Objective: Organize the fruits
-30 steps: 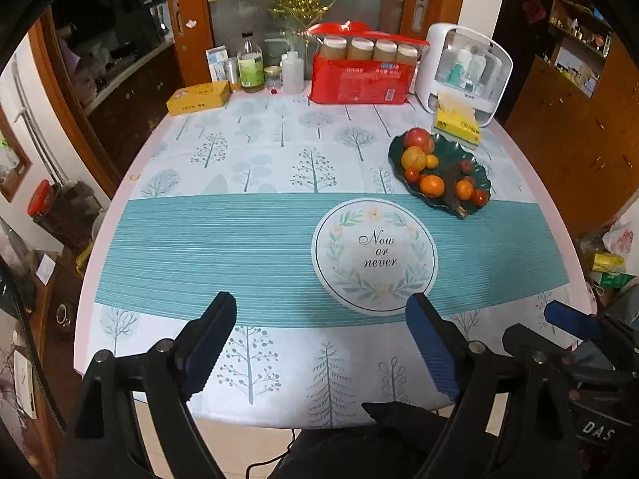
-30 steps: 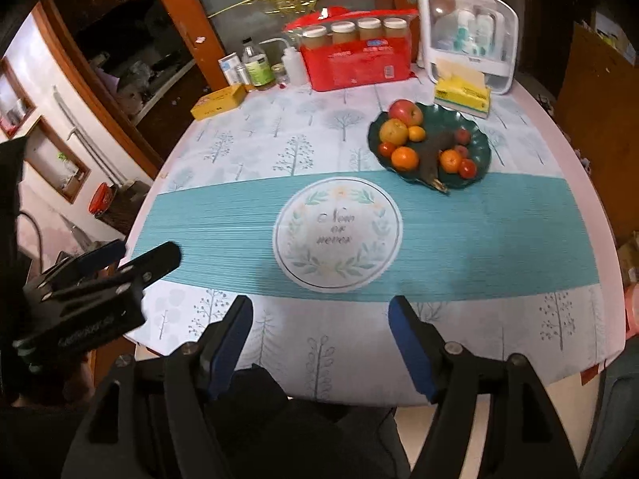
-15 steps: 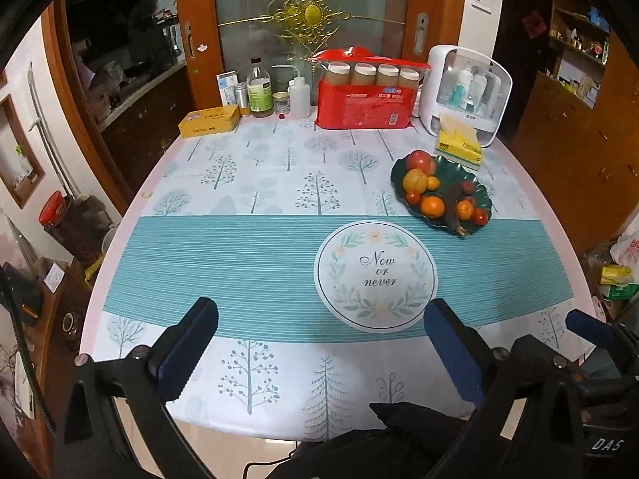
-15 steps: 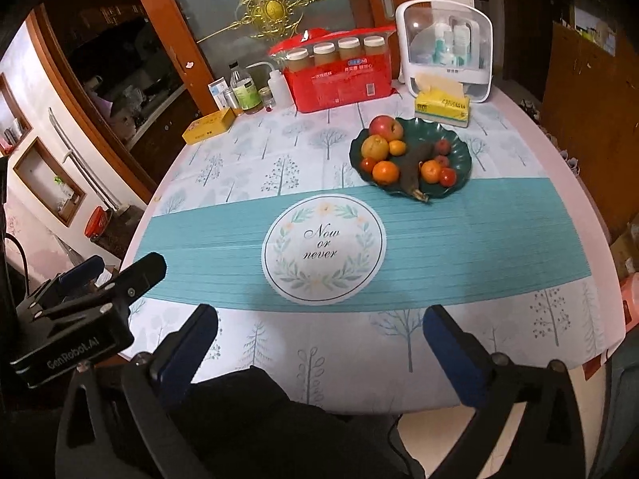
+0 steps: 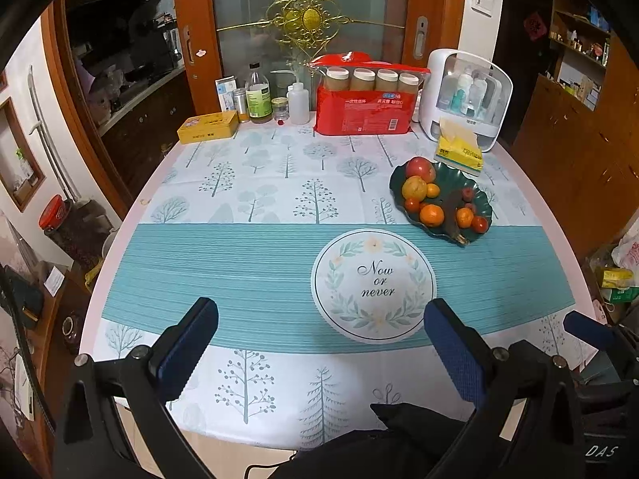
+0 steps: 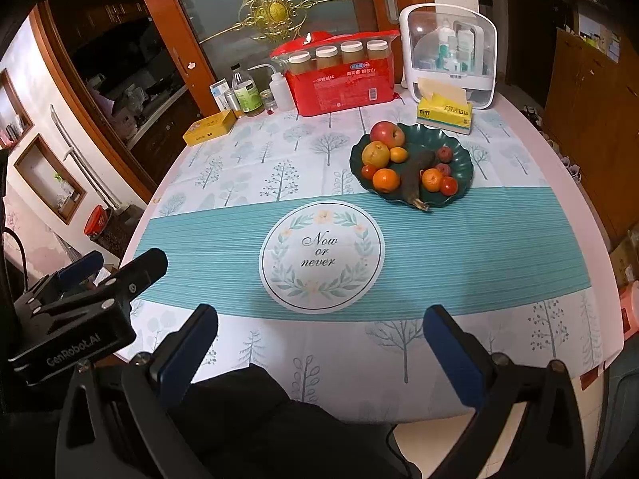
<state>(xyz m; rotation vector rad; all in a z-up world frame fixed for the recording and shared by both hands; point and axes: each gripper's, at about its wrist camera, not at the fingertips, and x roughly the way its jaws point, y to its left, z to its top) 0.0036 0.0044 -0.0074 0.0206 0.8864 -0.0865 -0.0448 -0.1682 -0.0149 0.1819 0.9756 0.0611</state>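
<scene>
A dark green plate [image 5: 485,203] [image 6: 463,159] stands on the right half of the table. It holds a red apple [image 6: 386,133], a yellow pear [image 6: 375,152], oranges [image 6: 385,180], small red fruits and a dark banana [image 6: 413,177]. My left gripper [image 5: 319,339] is open and empty over the table's near edge, far from the plate. My right gripper [image 6: 319,339] is open and empty, also at the near edge. The left gripper's body shows at the left of the right wrist view [image 6: 92,291].
A round "Now or never" mat [image 5: 373,284] [image 6: 321,255] lies mid-table. At the back stand a red package with jars [image 5: 363,107], bottles [image 5: 258,95], a yellow tin [image 5: 207,125], a tissue box [image 5: 459,151] and a white organizer [image 5: 467,99]. Cabinets [image 5: 579,139] are at the right.
Both grippers have drawn back and risen, so the table looks farther away. Both pairs of fingers have opened wider. The fruit has not moved.
</scene>
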